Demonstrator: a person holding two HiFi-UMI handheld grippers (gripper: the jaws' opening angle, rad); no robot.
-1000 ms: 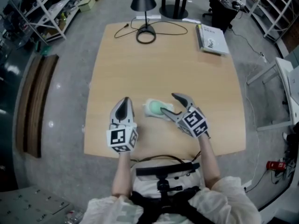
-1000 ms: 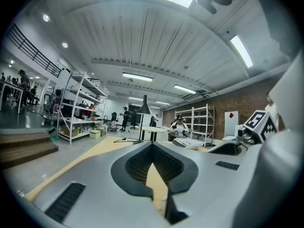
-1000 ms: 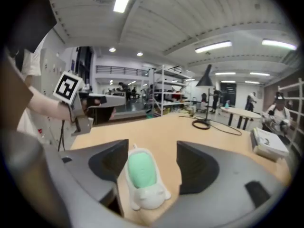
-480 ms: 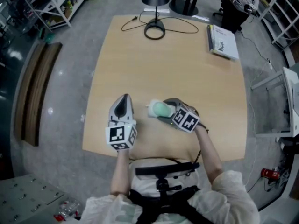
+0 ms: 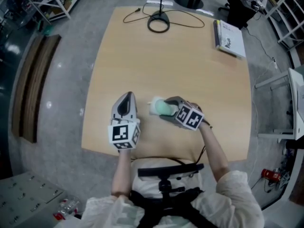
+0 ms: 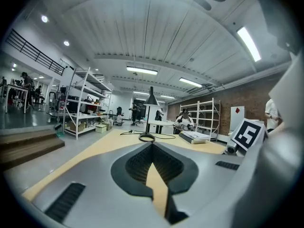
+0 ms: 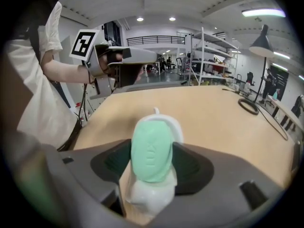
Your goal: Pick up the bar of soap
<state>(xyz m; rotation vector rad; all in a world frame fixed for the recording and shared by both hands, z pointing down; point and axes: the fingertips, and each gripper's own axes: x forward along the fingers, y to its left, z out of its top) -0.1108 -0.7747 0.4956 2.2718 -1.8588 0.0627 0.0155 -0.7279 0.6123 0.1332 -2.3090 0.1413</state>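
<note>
From the head view, looks steeply down on a pale wooden table (image 5: 171, 56). Near its front edge, finds the left gripper (image 5: 127, 99) with jaws drawn together to a point and nothing between them, just left of a white dish (image 5: 154, 106). Sees the bar of soap (image 5: 162, 107), mint green, lying in that dish. Finds the right gripper (image 5: 170, 109) reaching in from the right, one jaw on each side of the bar. At the far edge, picks out a black lamp (image 5: 158, 23) with ring base and cable, and a book (image 5: 230, 36) at the far right corner.

Along the left gripper view, meets two grey jaws touching at the tips, with only a thin wedge of tabletop showing behind: clenched on nothing. Beyond, catches the lamp (image 6: 151, 99), the book (image 6: 194, 136) and, at the right edge, the other gripper's marker cube (image 6: 248, 133).

Along the right gripper view, looks straight onto the bar of soap (image 7: 151, 148), resting on the dish (image 7: 147, 194) and filling the gap between the dark pads. Reads both pads as touching the bar's long sides: grasping the soap, the jaws having just been closing in on it. Further back, spots the left gripper (image 7: 128, 56) at upper left, with the lamp (image 7: 263, 37) at right.
</note>
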